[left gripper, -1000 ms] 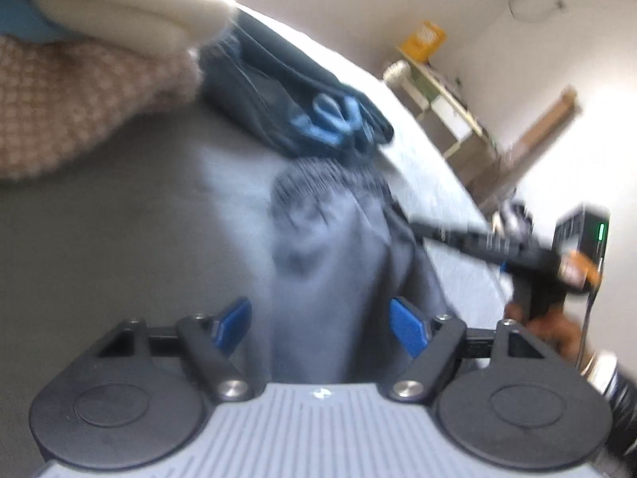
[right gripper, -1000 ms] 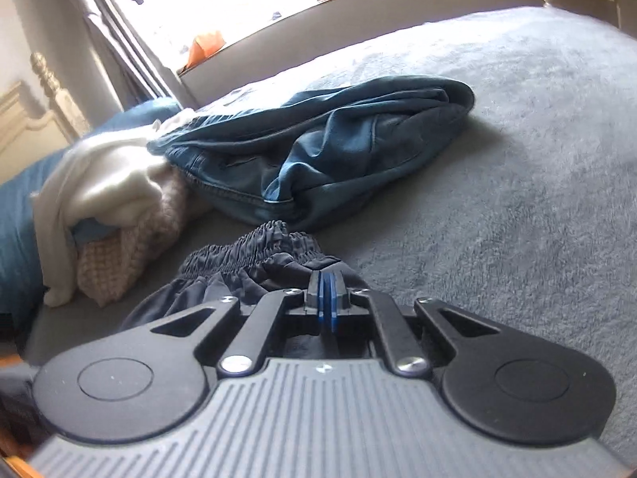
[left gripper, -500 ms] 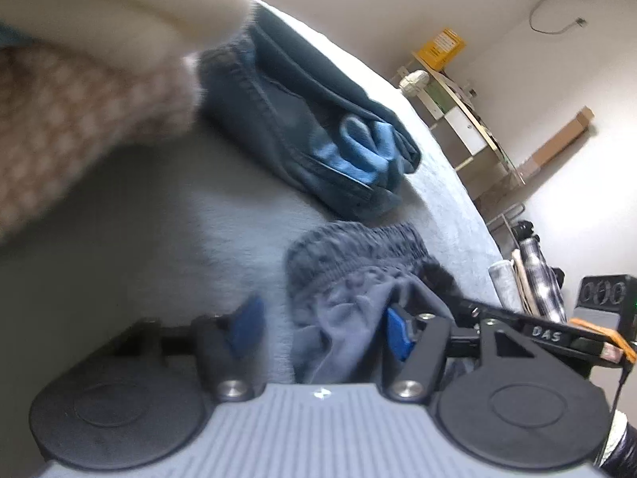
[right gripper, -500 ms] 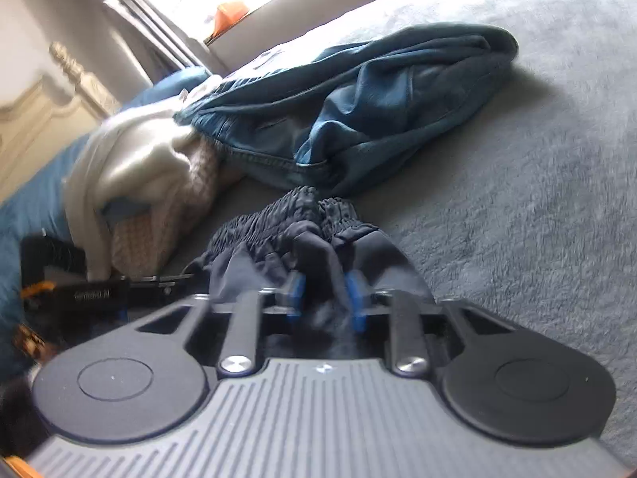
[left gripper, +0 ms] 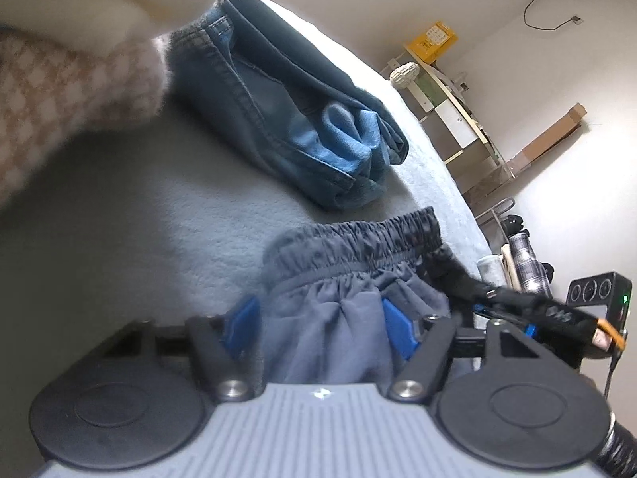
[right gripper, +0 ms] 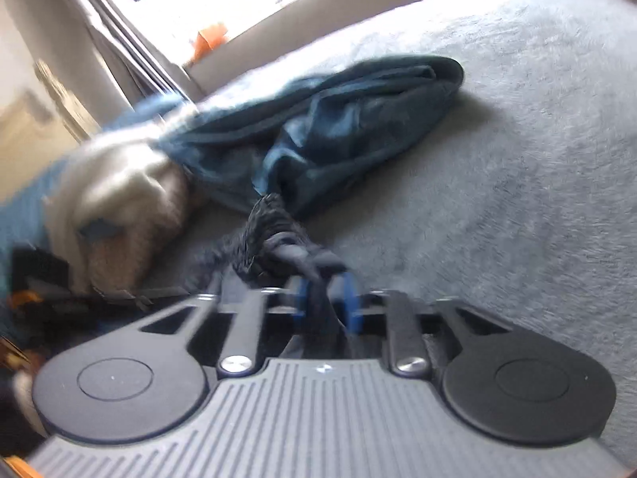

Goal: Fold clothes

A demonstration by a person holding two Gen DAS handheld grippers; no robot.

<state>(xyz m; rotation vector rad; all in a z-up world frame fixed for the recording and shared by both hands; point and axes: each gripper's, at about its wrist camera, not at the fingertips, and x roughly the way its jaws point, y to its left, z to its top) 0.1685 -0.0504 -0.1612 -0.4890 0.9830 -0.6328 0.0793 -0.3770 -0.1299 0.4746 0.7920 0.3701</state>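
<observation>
the grey shorts lie on the bed, elastic waistband away from the left wrist camera and gathered in ruffles. the left tool has its 2 blue pads spread wide, 1 on each side of the shorts fabric, not pressing it. in the right wrist view, which is motion-blurred, the right tool has its blue pads drawn in on a bunched fold of the same shorts, the cloth running between them and twisting up ahead. just beyond the waistband lie folded blue jeans. left of the jeans a cream fleece garment rests on a pink-and-white checked knit.
</observation>
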